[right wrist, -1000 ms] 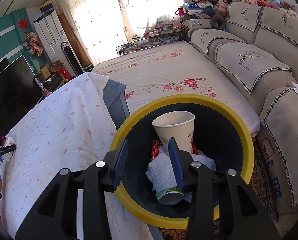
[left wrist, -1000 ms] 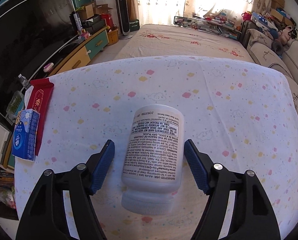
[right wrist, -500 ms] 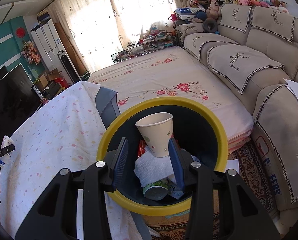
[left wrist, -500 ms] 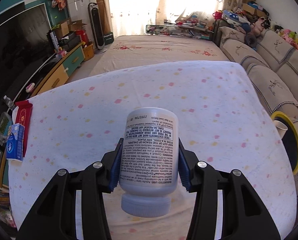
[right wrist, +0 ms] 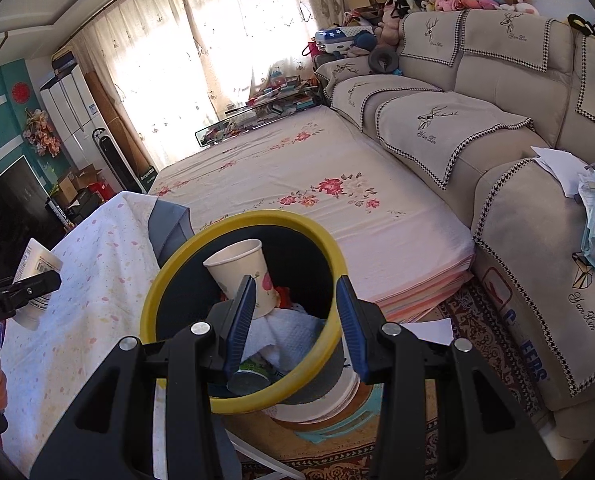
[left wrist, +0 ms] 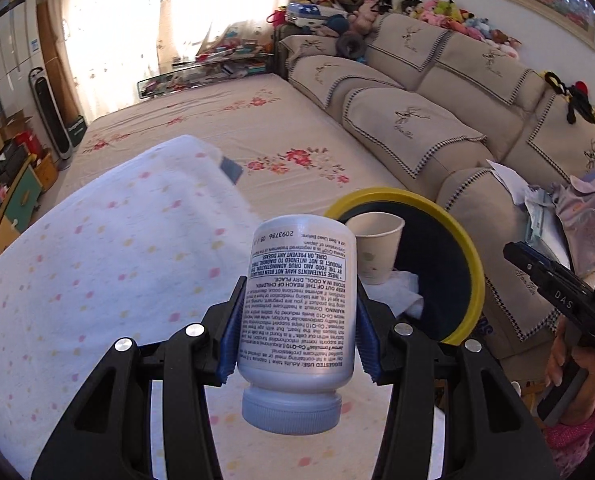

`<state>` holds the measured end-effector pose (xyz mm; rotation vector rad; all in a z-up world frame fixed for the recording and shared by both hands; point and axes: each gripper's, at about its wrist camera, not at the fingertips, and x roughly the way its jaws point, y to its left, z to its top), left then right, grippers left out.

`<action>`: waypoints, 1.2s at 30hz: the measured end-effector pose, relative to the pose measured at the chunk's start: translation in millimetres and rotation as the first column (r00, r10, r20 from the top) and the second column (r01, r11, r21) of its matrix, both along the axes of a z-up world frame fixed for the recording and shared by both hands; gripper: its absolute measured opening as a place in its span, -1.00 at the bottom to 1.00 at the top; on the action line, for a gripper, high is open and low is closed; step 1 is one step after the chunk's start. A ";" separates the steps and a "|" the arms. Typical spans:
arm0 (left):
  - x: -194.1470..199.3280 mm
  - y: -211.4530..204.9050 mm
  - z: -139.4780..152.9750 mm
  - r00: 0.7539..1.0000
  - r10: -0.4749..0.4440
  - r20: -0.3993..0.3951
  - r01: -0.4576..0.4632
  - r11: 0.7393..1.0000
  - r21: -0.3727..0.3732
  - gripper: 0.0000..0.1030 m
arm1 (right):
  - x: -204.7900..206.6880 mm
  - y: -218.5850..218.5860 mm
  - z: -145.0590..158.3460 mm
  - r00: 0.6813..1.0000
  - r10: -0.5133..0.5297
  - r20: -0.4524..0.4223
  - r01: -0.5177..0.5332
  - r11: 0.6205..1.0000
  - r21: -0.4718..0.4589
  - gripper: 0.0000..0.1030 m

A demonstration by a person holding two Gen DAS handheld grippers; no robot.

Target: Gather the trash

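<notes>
The left hand-held gripper (left wrist: 297, 330) holds a white pill bottle (left wrist: 299, 308) between its blue pads, cap toward the camera, label upside down. In the left wrist view the bottle sits above the spotted worktop (left wrist: 97, 260), with the yellow-rimmed bin (left wrist: 467, 256) at about two o'clock from it. A paper cup (left wrist: 377, 252) and white tissue (left wrist: 405, 292) lie inside the bin. The right hand-held gripper (right wrist: 295, 324) hovers over the bin's rim, its jaws partly apart with nothing pressed between them. In the right wrist view the bottle shows at nine o'clock, at the frame's left edge.
</notes>
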<state>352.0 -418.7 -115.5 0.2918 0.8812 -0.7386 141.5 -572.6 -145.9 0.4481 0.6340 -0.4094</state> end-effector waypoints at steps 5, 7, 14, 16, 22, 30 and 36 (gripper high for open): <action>-19.9 -65.9 -19.9 0.995 -0.091 -0.040 0.092 0.995 0.031 -0.07 | -14.4 -19.7 -5.5 0.999 -0.035 -0.001 0.035 0.999 0.022 -0.22; -21.5 -86.3 -29.7 0.993 -0.107 -0.057 0.110 0.993 0.044 -0.07 | -19.4 -25.2 -7.3 0.999 -0.046 -0.001 0.046 0.999 0.027 -0.22; -9.8 -120.0 -62.7 0.991 -0.107 -0.080 0.114 0.989 0.097 0.34 | -25.0 -33.0 -10.2 0.998 -0.055 0.005 0.055 0.998 0.042 -0.21; -6.5 -121.0 -66.3 0.993 -0.090 -0.078 0.098 0.990 0.099 0.65 | -25.5 -31.5 -9.1 0.999 -0.051 0.010 0.050 0.998 0.047 -0.18; -18.1 -64.3 -32.6 0.999 -0.021 -0.038 0.021 1.000 0.021 0.64 | -25.8 -11.1 3.7 1.000 0.005 0.019 -0.005 1.000 0.024 -0.15; -103.8 83.9 29.6 0.975 0.179 0.133 -0.168 0.982 -0.089 0.90 | -30.5 58.2 24.8 0.981 0.193 0.031 -0.191 0.981 -0.039 0.10; -166.6 211.3 55.8 0.899 0.411 0.152 -0.382 0.905 -0.189 0.90 | -48.6 121.3 45.7 0.945 0.324 0.045 -0.317 0.940 -0.123 0.30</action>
